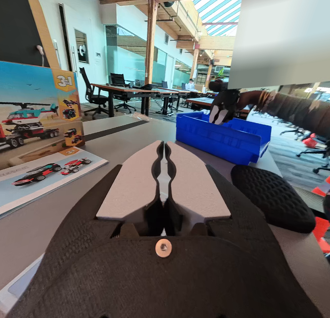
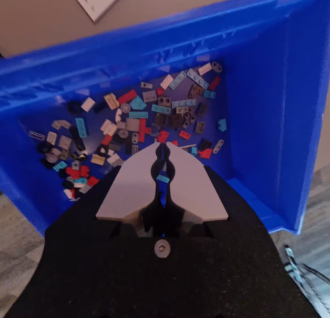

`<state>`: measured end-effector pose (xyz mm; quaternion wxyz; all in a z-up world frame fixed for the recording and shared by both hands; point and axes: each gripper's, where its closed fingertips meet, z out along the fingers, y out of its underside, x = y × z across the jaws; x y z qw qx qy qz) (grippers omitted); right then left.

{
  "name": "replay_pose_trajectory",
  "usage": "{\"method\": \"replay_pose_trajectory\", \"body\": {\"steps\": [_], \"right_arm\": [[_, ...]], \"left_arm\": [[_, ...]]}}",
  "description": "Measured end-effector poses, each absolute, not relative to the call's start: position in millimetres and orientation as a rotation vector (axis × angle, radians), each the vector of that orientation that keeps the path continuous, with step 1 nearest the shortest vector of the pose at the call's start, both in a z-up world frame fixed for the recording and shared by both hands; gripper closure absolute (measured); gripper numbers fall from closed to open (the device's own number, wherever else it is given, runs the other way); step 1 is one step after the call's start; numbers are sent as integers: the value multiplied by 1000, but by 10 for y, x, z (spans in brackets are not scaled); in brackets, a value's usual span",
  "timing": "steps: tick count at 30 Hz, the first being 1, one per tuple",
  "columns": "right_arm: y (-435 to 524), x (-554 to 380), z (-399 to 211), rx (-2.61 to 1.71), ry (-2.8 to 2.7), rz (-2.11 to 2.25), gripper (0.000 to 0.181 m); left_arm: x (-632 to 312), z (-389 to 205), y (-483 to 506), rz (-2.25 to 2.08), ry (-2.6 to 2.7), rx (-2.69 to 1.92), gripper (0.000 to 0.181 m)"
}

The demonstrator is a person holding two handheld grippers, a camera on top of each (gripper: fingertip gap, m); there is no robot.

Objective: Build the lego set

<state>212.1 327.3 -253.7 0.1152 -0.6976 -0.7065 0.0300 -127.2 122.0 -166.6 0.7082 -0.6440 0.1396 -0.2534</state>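
On the counter (image 1: 125,130) the box (image 1: 35,109) stands at far left, with the booklet (image 1: 50,170) lying just before it. The bin (image 1: 219,141) sits to the right, well apart from both. Loose bricks (image 2: 142,123) lie scattered in the bin. The right hand-held gripper (image 1: 218,115) reaches into it from above.

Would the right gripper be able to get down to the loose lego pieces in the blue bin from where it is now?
Probably yes. The right gripper hangs over the open-topped blue bin, nothing between it and the lego pieces; its jaws look closed, so they would need opening first.
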Motion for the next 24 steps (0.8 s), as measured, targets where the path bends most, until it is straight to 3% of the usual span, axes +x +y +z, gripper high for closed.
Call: {"method": "replay_pose_trajectory", "body": {"steps": [4,9,11,13,15,17,18,21,24], "right_arm": [[3297,2145,-2645,-2095,-2125,77,173],[3313,2071,-2709,-2111,-2128,142,142],[3269,2038,-2724,-2120,-2148,206,136],[3230,2057,-2752,-2143,-2193,244,134],[3221,2076,-2773,-2129,-2239,259,135],[3250,2088,-2782,-2069,-2284,248,140],[3283,2102,-2785,-2040,-2299,223,145],[3383,2159,-2793,-1951,-2342,134,172],[3413,2182,-2818,-1875,-2367,109,177]], "left_arm": [[-1286,-1701,1251,-480,320,-1449,168],[-1311,-1726,1285,-523,271,-1471,135],[-1347,-1719,1300,-528,237,-1469,119],[-1402,-1732,1337,-506,196,-1481,90],[-1428,-1761,1361,-485,181,-1508,81],[-1427,-1748,1354,-462,197,-1497,90],[-1411,-1733,1334,-461,215,-1482,106],[-1322,-1705,1246,-487,306,-1449,180],[-1288,-1778,1252,-460,360,-1493,181]]}}
